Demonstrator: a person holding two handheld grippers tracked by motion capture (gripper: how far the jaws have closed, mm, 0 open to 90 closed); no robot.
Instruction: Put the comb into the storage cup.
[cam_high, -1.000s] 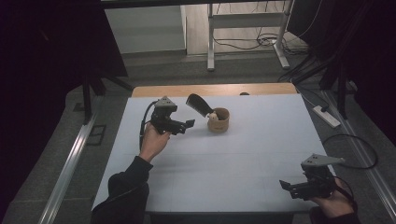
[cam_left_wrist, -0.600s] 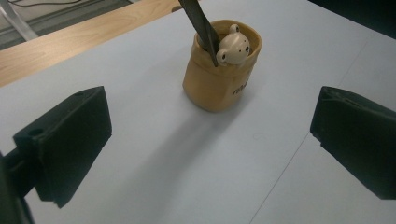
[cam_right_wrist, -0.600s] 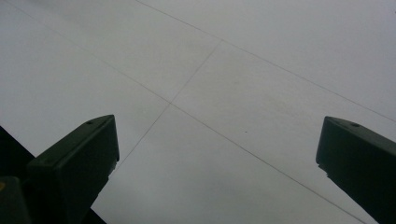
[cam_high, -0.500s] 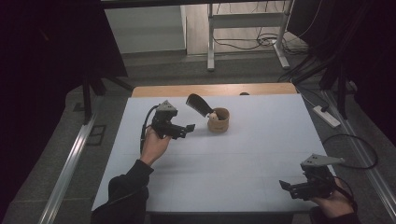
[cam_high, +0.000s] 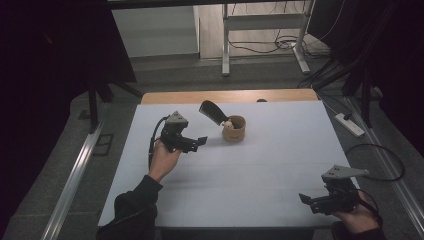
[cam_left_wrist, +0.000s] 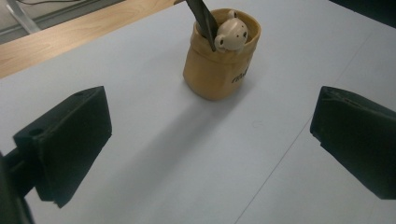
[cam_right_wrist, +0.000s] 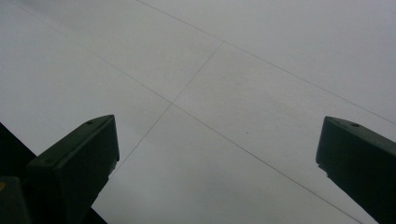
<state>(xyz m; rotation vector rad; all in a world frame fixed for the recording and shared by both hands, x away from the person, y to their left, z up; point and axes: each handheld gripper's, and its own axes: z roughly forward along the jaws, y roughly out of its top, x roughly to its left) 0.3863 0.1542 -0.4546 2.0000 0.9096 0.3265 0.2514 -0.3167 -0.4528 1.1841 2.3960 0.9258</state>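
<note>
Two grippers hovered with jaws wide and empty. Left gripper (cam_high: 199, 143) pointed at the tan pouch (cam_left_wrist: 219, 60), near it on the white counter (cam_high: 260, 165); its dark print was only partly readable. Right gripper (cam_high: 306, 200) sat well apart.

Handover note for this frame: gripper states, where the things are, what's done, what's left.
Left gripper: open, empty, held above the table just short of the tan cup, jaws pointed at it.
Right gripper: open, empty, at the near right corner of the table, far from the cup.
The cup stands upright toward the table's far side. A dark flat tool leans out of it to the left; a small cream bear-shaped piece sits at its rim.
Done: nothing gripped yet.
Left: probably close the left gripper's gap to the cup or its contents and grasp.
</note>
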